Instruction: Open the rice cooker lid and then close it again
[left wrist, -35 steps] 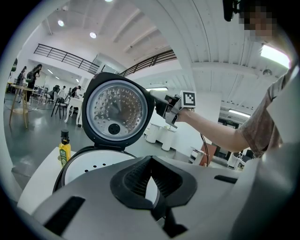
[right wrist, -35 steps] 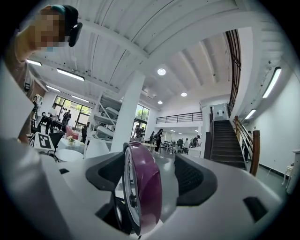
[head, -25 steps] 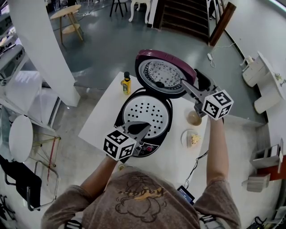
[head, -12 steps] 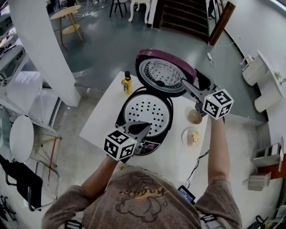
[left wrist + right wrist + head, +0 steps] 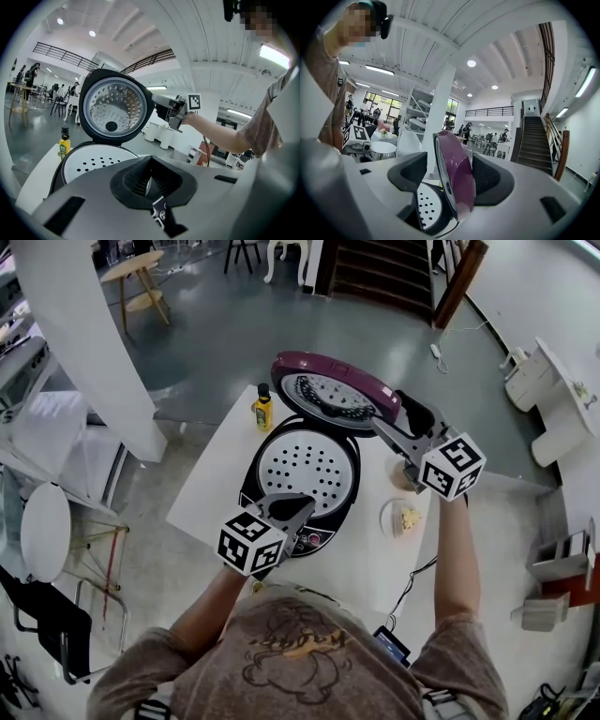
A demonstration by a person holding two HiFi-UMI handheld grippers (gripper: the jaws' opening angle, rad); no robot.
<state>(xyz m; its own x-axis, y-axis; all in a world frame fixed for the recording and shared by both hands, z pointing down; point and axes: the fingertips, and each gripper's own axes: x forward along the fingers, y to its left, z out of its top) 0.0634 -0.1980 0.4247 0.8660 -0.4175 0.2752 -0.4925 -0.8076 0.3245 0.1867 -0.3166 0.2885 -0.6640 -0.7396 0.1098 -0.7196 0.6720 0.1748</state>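
Note:
The black rice cooker (image 5: pixel 258 486) stands on the white table with its perforated inner plate (image 5: pixel 305 463) showing. Its purple lid (image 5: pixel 328 390) is raised at the back, also seen in the left gripper view (image 5: pixel 115 110). My right gripper (image 5: pixel 382 424) is at the lid's right rim. In the right gripper view the rim (image 5: pixel 457 180) stands between the jaws of this gripper (image 5: pixel 450 180). The jaws have just been closing, and a gap shows at the left pad. My left gripper (image 5: pixel 295 509) (image 5: pixel 149 180) rests shut at the cooker's front, over the control panel.
A yellow bottle (image 5: pixel 263 409) stands left of the lid. A bowl (image 5: pixel 405 480) and a small plate of food (image 5: pixel 403 518) sit right of the cooker, under my right arm. The table (image 5: pixel 211 488) is small, with floor all round. A dark device (image 5: pixel 392 643) lies by the near edge.
The right gripper has shifted left and the lid has tipped a little forward over the pot. The left gripper has stayed where it was.

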